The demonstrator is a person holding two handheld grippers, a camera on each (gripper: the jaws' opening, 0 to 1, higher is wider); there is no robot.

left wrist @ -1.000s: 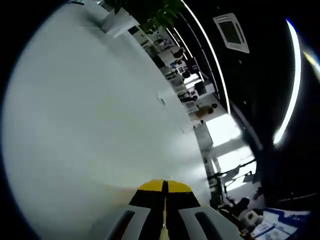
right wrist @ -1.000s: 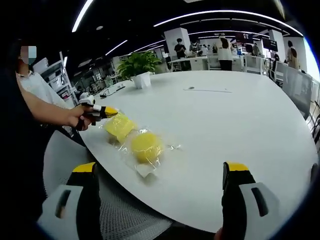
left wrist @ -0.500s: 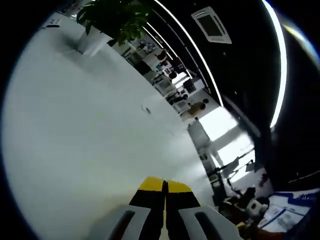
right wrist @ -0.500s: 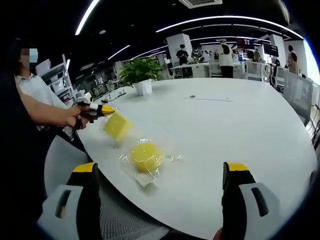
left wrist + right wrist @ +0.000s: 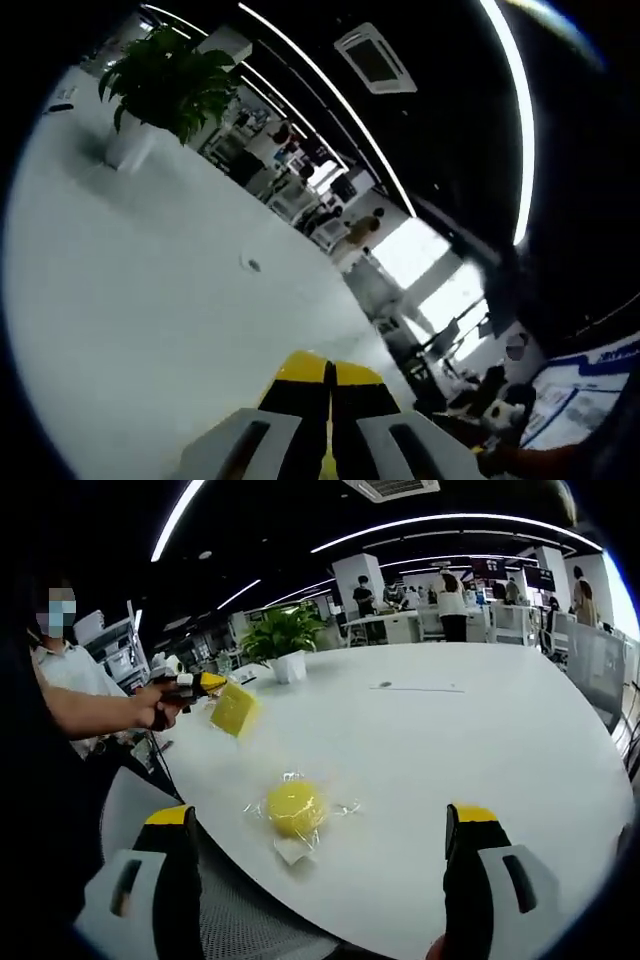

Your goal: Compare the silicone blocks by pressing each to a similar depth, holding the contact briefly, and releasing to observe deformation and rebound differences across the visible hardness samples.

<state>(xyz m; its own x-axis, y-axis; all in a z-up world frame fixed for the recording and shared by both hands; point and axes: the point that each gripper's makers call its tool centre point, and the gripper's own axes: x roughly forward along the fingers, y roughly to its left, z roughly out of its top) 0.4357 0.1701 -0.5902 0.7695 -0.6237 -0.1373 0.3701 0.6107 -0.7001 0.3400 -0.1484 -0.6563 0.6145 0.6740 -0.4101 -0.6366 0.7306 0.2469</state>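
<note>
1. my left gripper (image 5: 205, 682) is pinched on the bag of a square yellow silicone block (image 5: 234, 710), which hangs off the table (image 5: 480, 750) in the air, tilted, just past the near edge on my left side. in the left gripper view the same gripper (image 5: 329, 385) shows its two yellow-tipped jaws pressed together with no gap i can see.

2. my right gripper (image 5: 325, 880) is wide open and holds nothing; its jaws stand well apart at the bottom of the right gripper view, hovering short of the table edge.

3. the round yellow silicone block (image 5: 294, 808) lies in its clear bag on the table near the front edge, between my right jaws as that view frames it, but not touched.

4. a potted plant (image 5: 283, 640) stands farther back on the table, well away from both blocks.

5. i judge this is a handling step, not pressing: one sample is lifted, no block is being squeezed.

6. next, i think the square block needs setting down flat beside the round one, then a gentle, even press on each.
</note>
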